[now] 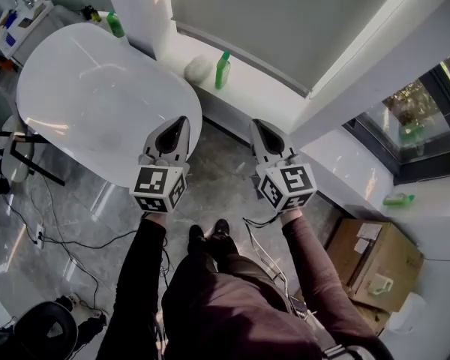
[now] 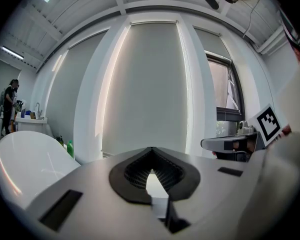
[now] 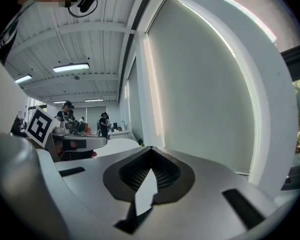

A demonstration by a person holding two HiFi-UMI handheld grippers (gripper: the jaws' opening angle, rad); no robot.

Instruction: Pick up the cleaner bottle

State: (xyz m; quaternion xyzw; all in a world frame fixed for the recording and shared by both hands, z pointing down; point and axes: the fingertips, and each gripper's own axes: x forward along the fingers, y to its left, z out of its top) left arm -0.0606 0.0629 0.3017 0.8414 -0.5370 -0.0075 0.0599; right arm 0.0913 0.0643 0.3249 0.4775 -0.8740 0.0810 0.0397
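Head view: looking steeply down from well above the left gripper (image 1: 178, 122), right gripper (image 1: 261, 126), white tabletop (image 1: 82, 88) and window blind (image 1: 285, 21). Gripper views: riding close behind their own jaws, facing roughly level toward that blind. Shared by both: blind, tabletop, and the other gripper at the frame's edge.

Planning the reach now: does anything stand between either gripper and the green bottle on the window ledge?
Nothing visible does. Only floor separates the left gripper and right gripper from the green bottle. A white rounded object sits beside it, leftward in the head view.
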